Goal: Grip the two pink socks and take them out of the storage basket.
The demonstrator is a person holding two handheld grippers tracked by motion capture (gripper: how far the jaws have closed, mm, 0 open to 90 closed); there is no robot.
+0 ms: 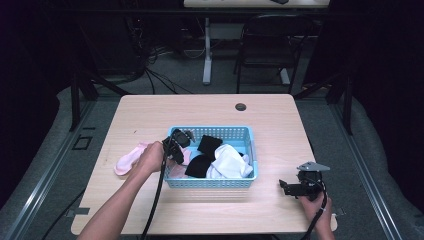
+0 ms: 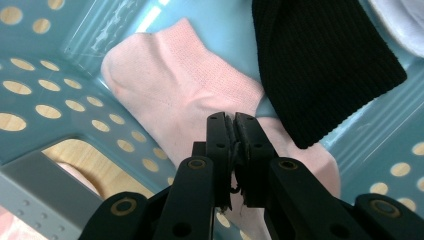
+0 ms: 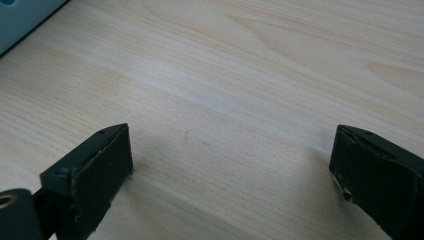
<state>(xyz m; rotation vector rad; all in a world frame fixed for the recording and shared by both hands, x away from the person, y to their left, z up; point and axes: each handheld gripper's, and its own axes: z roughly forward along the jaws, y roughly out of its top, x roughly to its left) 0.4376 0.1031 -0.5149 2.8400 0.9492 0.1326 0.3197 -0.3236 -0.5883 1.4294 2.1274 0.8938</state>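
A light blue perforated basket (image 1: 212, 129) stands in the middle of the table with socks in it. My left gripper (image 1: 186, 141) reaches into its left end. In the left gripper view the jaws (image 2: 234, 119) stand pressed together on a pale pink sock (image 2: 170, 85) that lies on the basket floor (image 2: 45, 90), and the fabric creases toward the tips. A black ribbed sock (image 2: 320, 65) overlaps the pink one. My right gripper (image 1: 284, 186) rests near the table's front right, open (image 3: 230, 165), with only bare wood between its jaws.
Another pink sock (image 1: 129, 159) lies on the table just left of the basket. Inside the basket are two black socks (image 1: 209, 143) and a white one (image 1: 231, 162). A cable hole (image 1: 241, 107) sits near the far edge. Chairs and table legs stand beyond.
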